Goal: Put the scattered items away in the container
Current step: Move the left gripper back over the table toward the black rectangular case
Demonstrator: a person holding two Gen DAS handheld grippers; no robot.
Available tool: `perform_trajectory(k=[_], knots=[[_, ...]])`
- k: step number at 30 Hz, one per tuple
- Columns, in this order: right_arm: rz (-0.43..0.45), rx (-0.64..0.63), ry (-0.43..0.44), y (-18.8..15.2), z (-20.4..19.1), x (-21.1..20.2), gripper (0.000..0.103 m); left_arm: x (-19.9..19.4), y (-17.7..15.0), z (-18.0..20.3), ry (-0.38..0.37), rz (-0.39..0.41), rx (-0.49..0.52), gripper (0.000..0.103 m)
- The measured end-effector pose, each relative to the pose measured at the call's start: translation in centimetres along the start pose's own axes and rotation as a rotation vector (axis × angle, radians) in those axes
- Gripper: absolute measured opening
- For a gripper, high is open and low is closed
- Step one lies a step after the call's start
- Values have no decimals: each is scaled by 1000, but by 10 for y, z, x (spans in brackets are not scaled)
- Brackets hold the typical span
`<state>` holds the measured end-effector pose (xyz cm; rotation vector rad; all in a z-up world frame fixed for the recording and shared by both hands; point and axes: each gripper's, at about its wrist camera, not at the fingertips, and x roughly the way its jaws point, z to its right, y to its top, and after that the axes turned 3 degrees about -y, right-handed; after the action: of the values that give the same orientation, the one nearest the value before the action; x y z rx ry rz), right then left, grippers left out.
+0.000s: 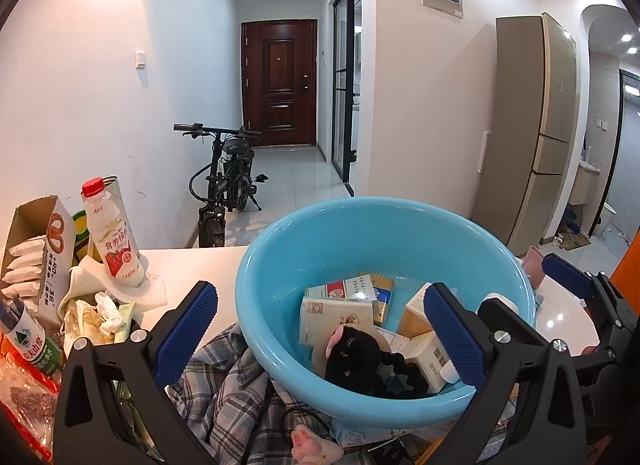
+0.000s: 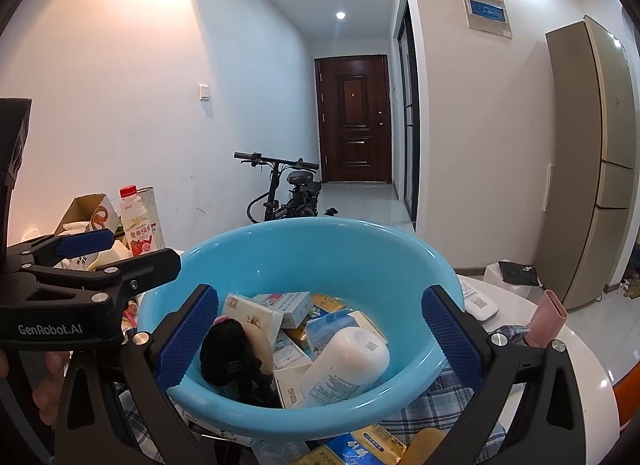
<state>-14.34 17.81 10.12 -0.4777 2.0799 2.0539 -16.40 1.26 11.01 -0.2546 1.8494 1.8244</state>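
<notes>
A light blue basin (image 1: 360, 233) (image 2: 320, 249) sits on a plaid cloth (image 1: 224, 393) on the white table. It holds several boxes and packets (image 1: 336, 317), a black plush toy (image 1: 360, 365) (image 2: 228, 353) and a white bottle (image 2: 344, 365). My left gripper (image 1: 320, 329) is open and empty over the basin's near rim. My right gripper (image 2: 320, 337) is open and empty above the basin. Each gripper shows in the other's view, the right one at the right edge (image 1: 576, 277) and the left one at the left edge (image 2: 100, 253).
A red-capped milk bottle (image 1: 114, 233) (image 2: 138, 225), a snack carton (image 1: 36, 253), a water bottle (image 1: 28, 341) and crumpled tissues (image 1: 100, 313) crowd the table's left. A pink object (image 2: 548, 317) and white remote (image 2: 480, 301) lie right. Packets (image 2: 372, 445) lie in front.
</notes>
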Motion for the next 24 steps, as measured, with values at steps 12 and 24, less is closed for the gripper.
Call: perform_trajectory(k=[12,24], knots=[[-10,-4,13,0,-3,1,103,-33,-14,-5,39,-12,12,103],[-49,189,66,-2,35,13,103,-35,-73,12,34,-105,78,103]])
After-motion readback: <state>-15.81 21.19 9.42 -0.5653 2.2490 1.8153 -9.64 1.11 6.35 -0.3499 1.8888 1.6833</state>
